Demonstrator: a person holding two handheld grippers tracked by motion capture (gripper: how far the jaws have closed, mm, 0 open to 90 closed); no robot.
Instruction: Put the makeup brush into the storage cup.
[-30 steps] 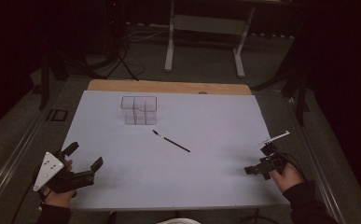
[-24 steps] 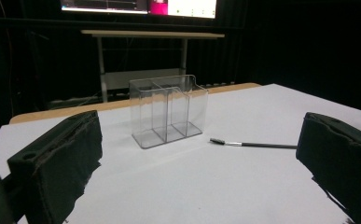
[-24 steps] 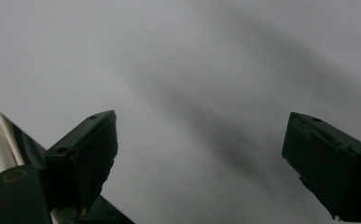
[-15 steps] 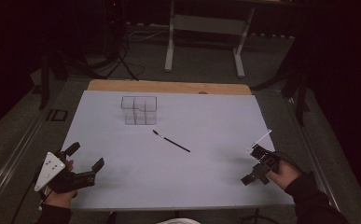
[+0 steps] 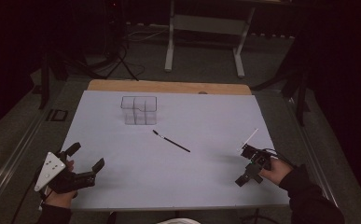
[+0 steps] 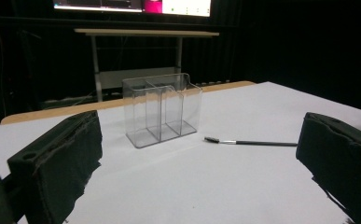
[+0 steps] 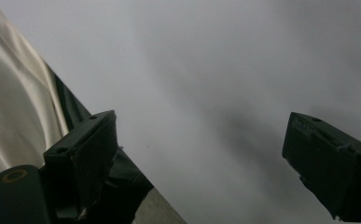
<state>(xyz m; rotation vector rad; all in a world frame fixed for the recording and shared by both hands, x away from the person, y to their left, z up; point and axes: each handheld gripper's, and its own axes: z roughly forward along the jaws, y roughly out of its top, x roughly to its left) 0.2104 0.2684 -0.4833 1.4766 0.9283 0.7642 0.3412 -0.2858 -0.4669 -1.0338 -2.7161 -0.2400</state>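
Observation:
A clear plastic organizer [image 5: 139,109] with several compartments stands upright at the back left of the white table [image 5: 206,116]. A thin black brush [image 5: 171,141] lies flat near the table's middle, bristle end toward the organizer. My left gripper [image 5: 86,157] rests open near the front left corner, aimed at the organizer [image 6: 162,109] and the brush [image 6: 253,142], both well beyond its jaws. My right gripper [image 5: 242,165] is open near the front right, turned sideways over bare table. Nothing sits between the jaws of the left gripper [image 6: 199,158] or the right gripper [image 7: 201,154].
A wooden strip [image 5: 169,87] borders the table's far edge. Behind it stands a metal-legged stand [image 5: 204,42] on a dark floor. The table's near edge and a white cloth [image 7: 10,116] appear in the right gripper view.
My right gripper has moved left and nearer the front edge, rolling so its jaws face sideways across the table. The left gripper has barely shifted.

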